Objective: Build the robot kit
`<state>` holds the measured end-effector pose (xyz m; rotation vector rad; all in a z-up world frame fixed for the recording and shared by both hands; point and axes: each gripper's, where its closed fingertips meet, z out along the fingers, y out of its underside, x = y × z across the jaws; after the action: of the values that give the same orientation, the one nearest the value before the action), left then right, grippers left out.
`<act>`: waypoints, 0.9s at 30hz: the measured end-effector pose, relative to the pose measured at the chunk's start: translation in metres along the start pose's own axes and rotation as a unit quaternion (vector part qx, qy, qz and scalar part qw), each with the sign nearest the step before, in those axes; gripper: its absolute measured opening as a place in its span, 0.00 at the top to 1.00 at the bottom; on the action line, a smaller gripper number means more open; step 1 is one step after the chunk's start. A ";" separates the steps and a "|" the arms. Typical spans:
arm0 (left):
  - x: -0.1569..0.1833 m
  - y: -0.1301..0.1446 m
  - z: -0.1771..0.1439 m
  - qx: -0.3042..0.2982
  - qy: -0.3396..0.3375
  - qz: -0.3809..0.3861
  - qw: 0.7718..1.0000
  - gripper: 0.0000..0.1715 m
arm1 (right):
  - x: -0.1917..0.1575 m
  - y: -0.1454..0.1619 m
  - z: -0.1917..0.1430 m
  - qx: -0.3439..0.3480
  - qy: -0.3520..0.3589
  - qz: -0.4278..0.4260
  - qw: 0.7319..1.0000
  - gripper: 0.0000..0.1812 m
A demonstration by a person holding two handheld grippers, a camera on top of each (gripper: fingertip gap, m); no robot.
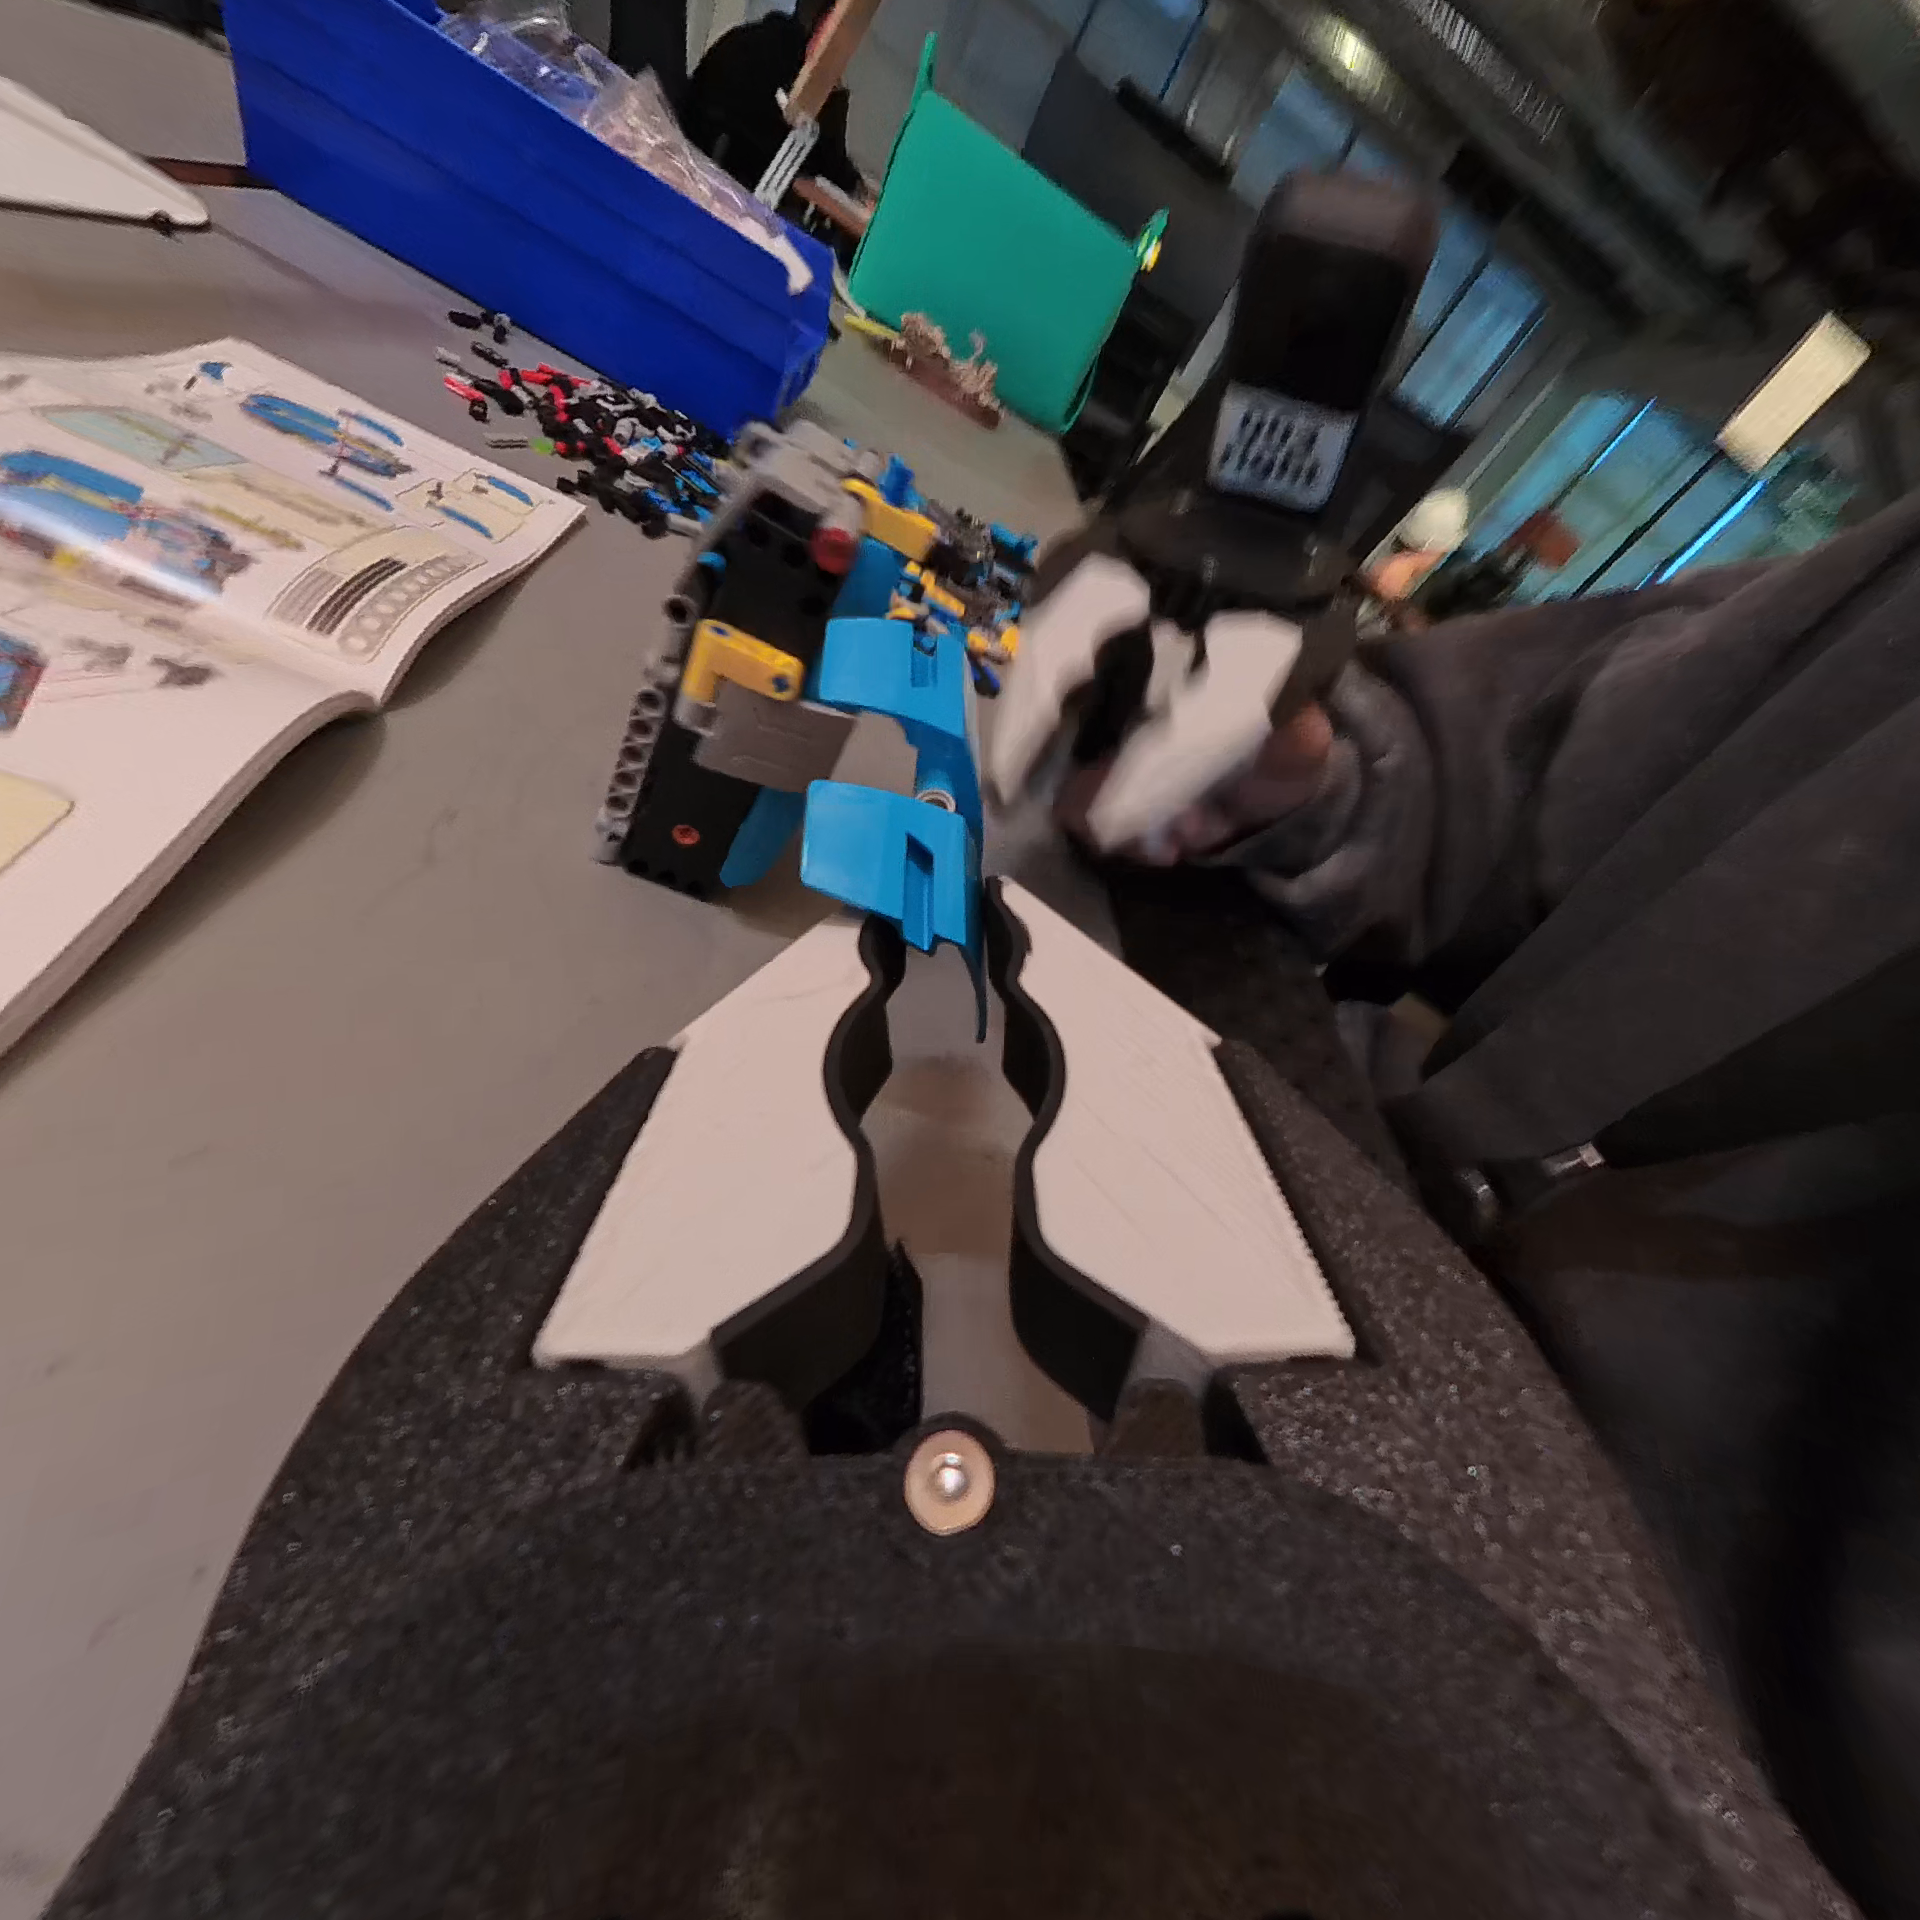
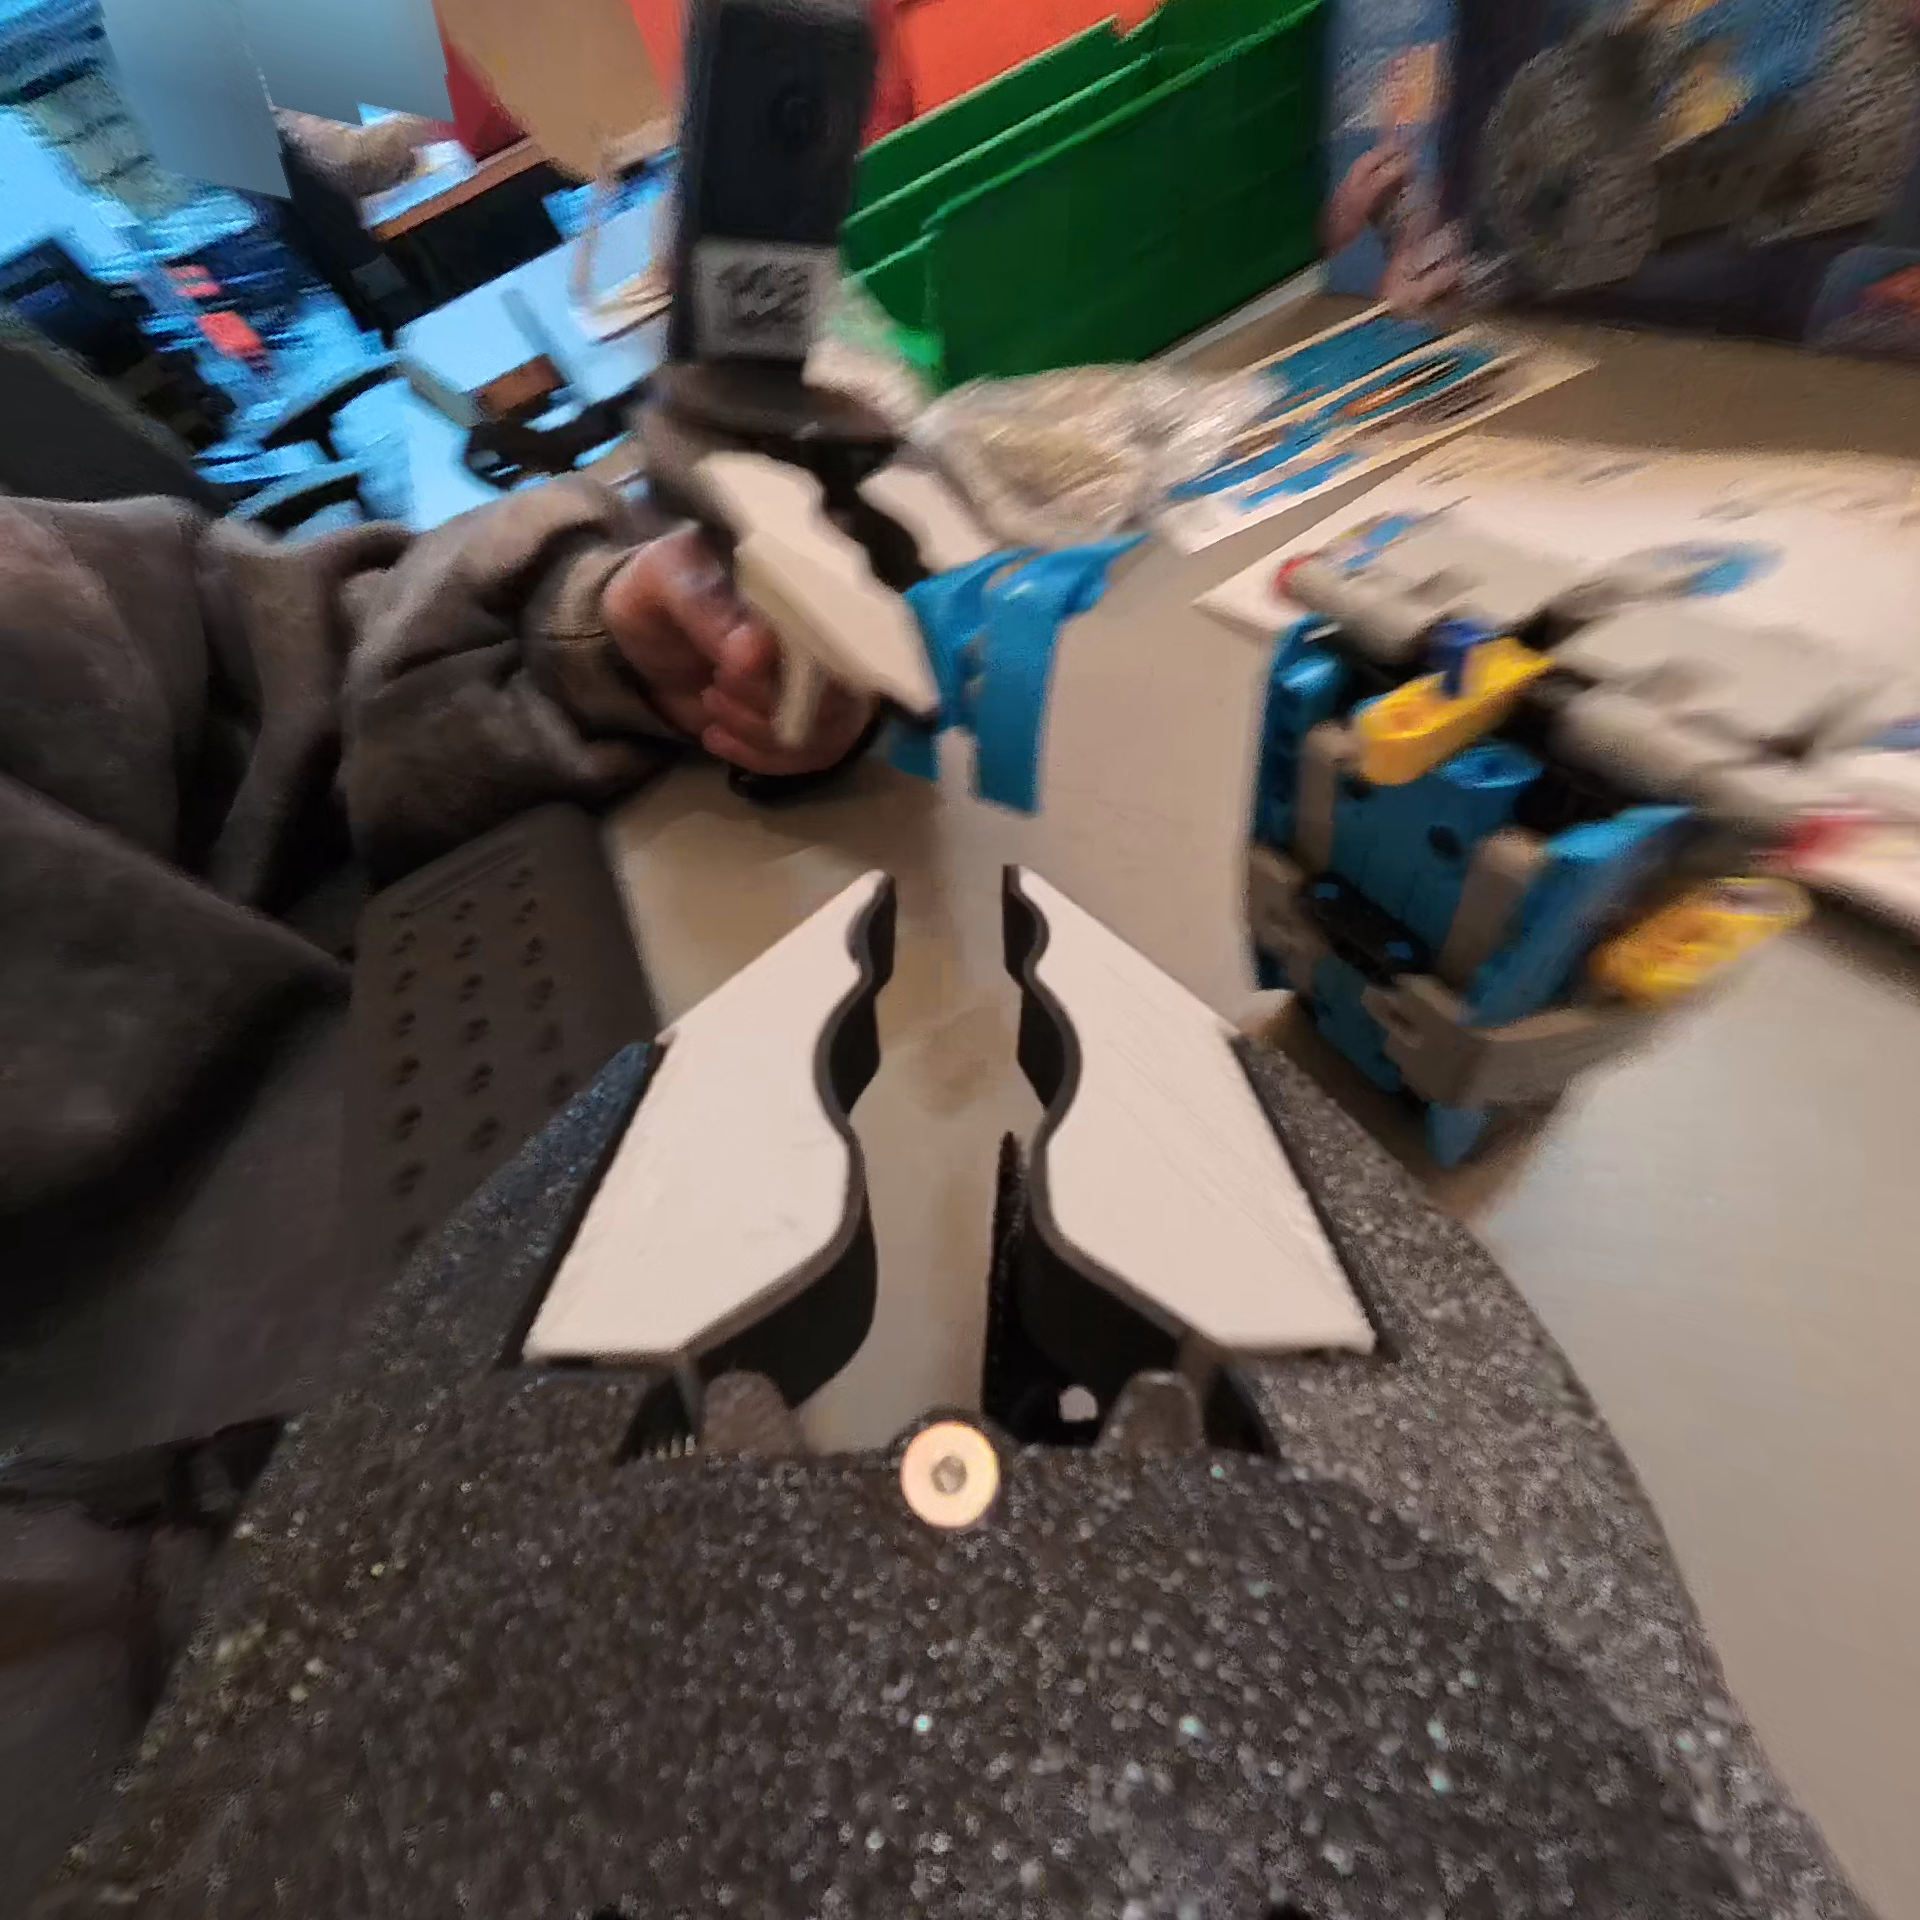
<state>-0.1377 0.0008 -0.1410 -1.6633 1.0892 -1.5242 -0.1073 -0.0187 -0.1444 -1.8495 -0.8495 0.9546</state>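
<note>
My left gripper (image 1: 935, 916) is shut on a blue curved panel piece (image 1: 902, 844), pinched at its near edge, and holds it above the table just in front of a brick-built model (image 1: 750, 665) of black, grey, yellow and blue parts. In the right wrist view, the left gripper (image 2: 925, 634) shows with the blue piece (image 2: 997, 675), held by a hand in a dark sleeve. My right gripper (image 2: 948, 881) is open by a narrow gap and empty, low over the table. The model (image 2: 1455, 883) stands to its right. The right gripper also shows, blurred, in the left wrist view (image 1: 1070, 790).
An open instruction booklet (image 1: 208, 540) lies at the left of the grey table (image 1: 312, 1039). A pile of small loose parts (image 1: 592, 426) lies beside a blue bin (image 1: 499, 197). A green bin (image 2: 1091, 208) and crumpled plastic bags (image 2: 1039, 436) are behind. Dark-sleeved arms border the table's near edge. The grippers' ends are close to 5 centimetres from one another.
</note>
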 end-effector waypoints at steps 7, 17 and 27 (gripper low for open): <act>0.010 0.015 0.040 -0.094 -0.077 0.138 0.983 0.92 | 0.022 -0.009 -0.028 0.025 0.142 -0.092 0.985 0.83; 0.009 -0.004 0.070 -0.131 -0.104 0.223 0.960 0.92 | 0.028 -0.019 -0.043 0.062 0.126 -0.057 0.989 0.84; -0.005 -0.025 0.075 -0.060 -0.151 0.220 0.962 0.91 | 0.045 -0.023 -0.055 0.099 0.031 0.085 0.991 0.95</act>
<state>-0.0593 0.0102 -0.1321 -1.5351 1.2917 -0.9075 -0.0425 0.0066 -0.1177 -1.7889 -0.5449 1.0406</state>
